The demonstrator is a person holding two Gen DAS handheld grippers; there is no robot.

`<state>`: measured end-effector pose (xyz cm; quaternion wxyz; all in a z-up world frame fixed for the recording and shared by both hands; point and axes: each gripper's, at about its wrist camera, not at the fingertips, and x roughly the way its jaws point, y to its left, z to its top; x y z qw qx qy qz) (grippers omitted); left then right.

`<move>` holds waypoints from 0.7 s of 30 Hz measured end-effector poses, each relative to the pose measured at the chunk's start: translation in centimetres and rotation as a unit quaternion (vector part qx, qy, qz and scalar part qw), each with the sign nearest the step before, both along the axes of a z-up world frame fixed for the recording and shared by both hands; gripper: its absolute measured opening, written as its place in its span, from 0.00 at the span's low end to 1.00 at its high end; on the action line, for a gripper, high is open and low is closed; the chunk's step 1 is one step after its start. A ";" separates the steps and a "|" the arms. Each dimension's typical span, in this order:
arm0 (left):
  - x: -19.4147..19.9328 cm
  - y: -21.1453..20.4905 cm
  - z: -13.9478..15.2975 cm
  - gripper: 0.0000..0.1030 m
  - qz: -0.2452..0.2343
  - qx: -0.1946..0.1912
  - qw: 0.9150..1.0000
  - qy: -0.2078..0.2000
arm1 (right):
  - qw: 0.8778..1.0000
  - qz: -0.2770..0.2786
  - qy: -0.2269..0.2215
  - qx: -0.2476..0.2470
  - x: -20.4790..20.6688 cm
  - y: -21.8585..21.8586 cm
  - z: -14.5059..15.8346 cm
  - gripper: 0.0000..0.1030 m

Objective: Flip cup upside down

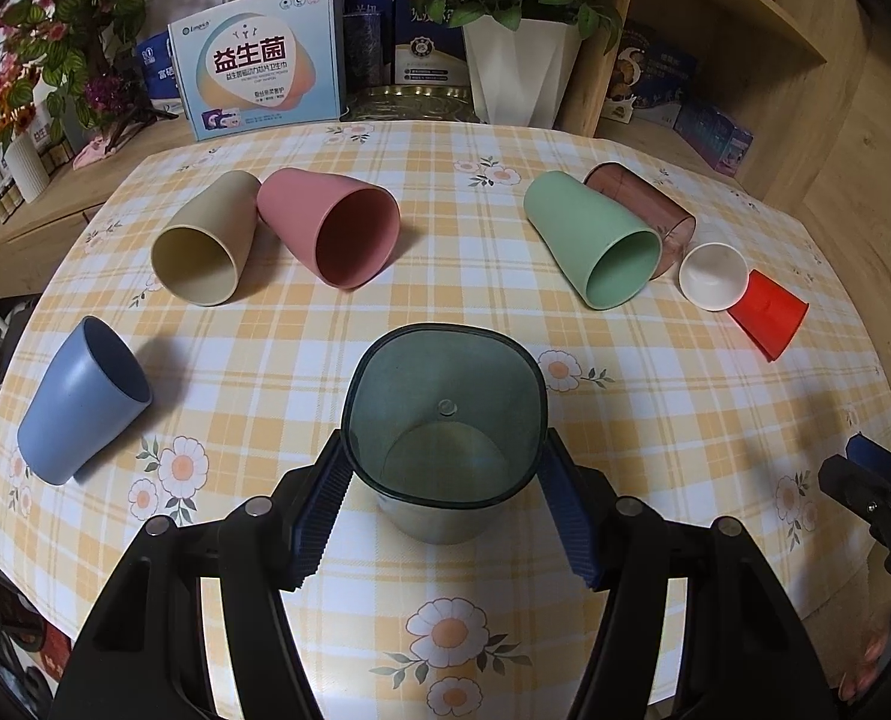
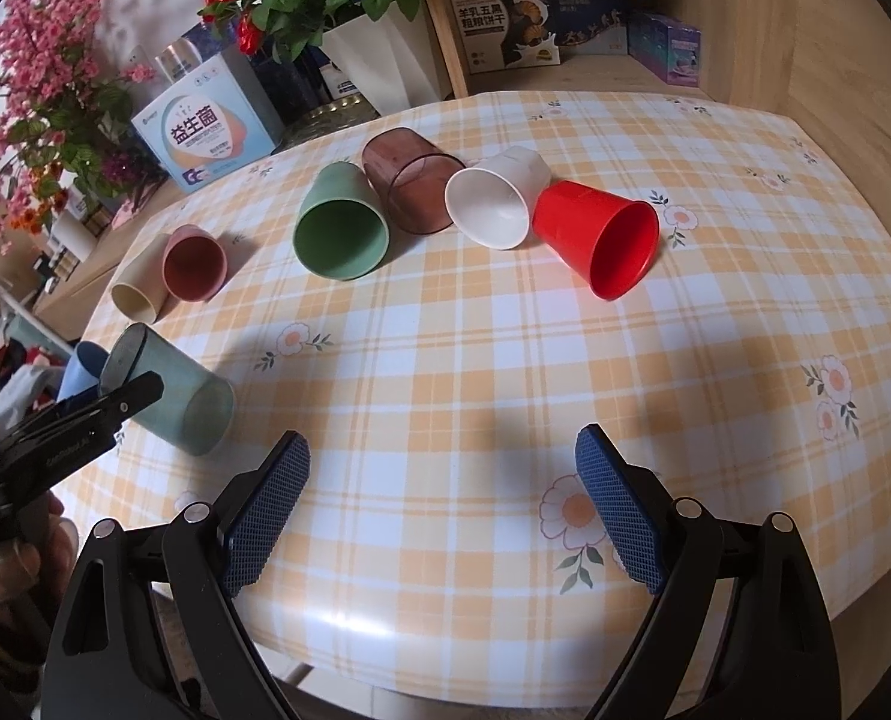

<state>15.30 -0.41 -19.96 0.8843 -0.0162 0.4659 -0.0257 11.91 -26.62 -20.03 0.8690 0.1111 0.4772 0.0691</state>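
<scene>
While seven cups (image 1: 349,228) lie tipped, left gripper (image 1: 445,468) fingers grasp an eighth, teal cup (image 1: 445,414); right gripper (image 2: 442,462) fingers released.

Both views are bright and evenly lit, colours clean on the checked tablecloth (image 1: 655,420). Soft shadows spread on the cloth beside the blue cup (image 1: 82,399) and the pink cup (image 1: 331,228), edges fuzzy, nothing harsh. In the right wrist view a pale sheen of glare sits near the tabletop's near edge, and a diffuse shadow darkens the cloth between the finger pads (image 2: 265,504). Heavy fisheye bending here: the tabletop bulges, shelves curve, and black vignette fills the corners. Focus holds sharp at centre; the pink blossoms (image 2: 31,78) at the left edge go slightly soft.
</scene>
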 end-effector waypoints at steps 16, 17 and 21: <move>0.0 0.1 0.6 0.70 0.008 0.000 1.000 -0.002 | 0.999 -0.006 -0.024 -0.022 -0.4 -0.2 2.5 0.85; -0.1 0.2 1.0 0.74 0.011 0.001 1.000 -0.010 | 0.999 -0.007 -0.031 -0.025 -0.5 -0.3 3.2 0.85; -0.8 0.4 4.2 0.89 0.010 -0.003 0.999 -0.049 | 0.998 -0.012 -0.056 -0.034 -0.7 -1.0 5.9 0.85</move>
